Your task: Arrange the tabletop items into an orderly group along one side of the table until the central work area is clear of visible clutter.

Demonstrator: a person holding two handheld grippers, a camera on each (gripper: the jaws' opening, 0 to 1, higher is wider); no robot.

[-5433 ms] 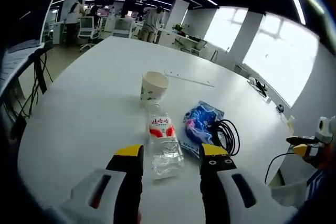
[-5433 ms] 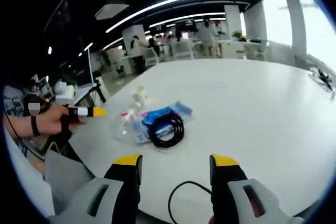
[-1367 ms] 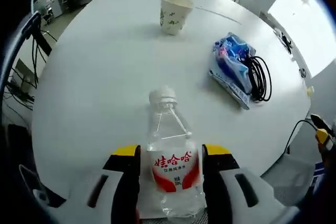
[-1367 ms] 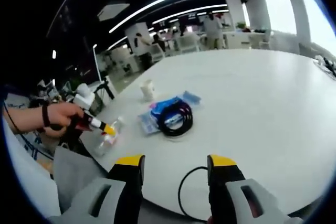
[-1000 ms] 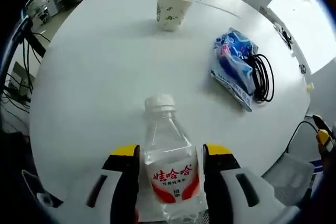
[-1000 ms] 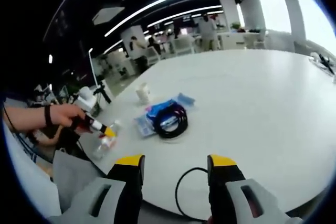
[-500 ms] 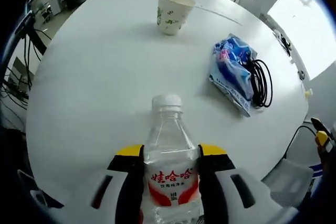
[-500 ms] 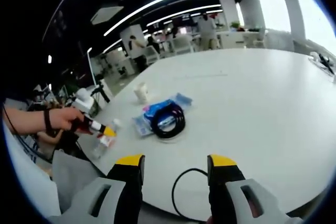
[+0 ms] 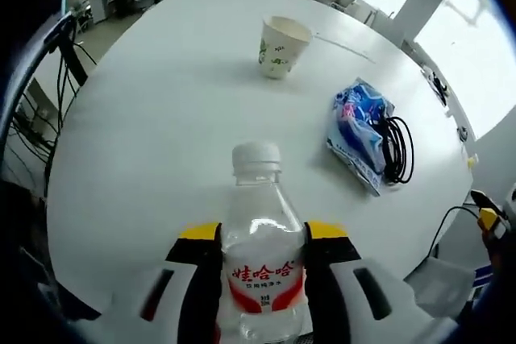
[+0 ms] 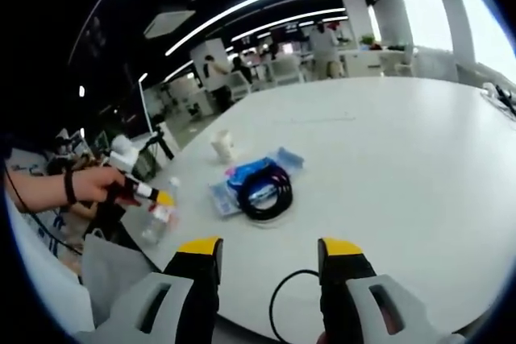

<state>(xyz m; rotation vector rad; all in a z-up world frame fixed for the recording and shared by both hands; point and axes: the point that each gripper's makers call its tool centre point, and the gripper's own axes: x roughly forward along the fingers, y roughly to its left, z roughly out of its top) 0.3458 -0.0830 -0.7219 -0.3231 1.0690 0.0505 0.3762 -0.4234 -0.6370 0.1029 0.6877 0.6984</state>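
Observation:
My left gripper (image 9: 263,239) is shut on a clear water bottle (image 9: 260,243) with a white cap and a red label, held above the near edge of the white table (image 9: 153,134). A paper cup (image 9: 282,44) stands farther out. A blue snack packet (image 9: 360,130) lies to the right with a coiled black cable (image 9: 397,147) against it. In the right gripper view, my right gripper (image 10: 268,247) is open over the table edge with nothing between its jaws. There the left gripper (image 10: 153,196) holds the bottle (image 10: 159,217) at left, near the cup (image 10: 222,145), the packet (image 10: 256,174) and the cable (image 10: 266,191).
A black cord (image 10: 292,296) loops near my right gripper at the table edge. A person's hand (image 10: 85,184) holds the left gripper. Office desks, chairs and people stand beyond the table's far side (image 10: 266,62). Cables hang off the table's left (image 9: 36,110).
The left gripper closed on the bottle, raised it off the table and tilted it upright. The right gripper stayed open and nearly still.

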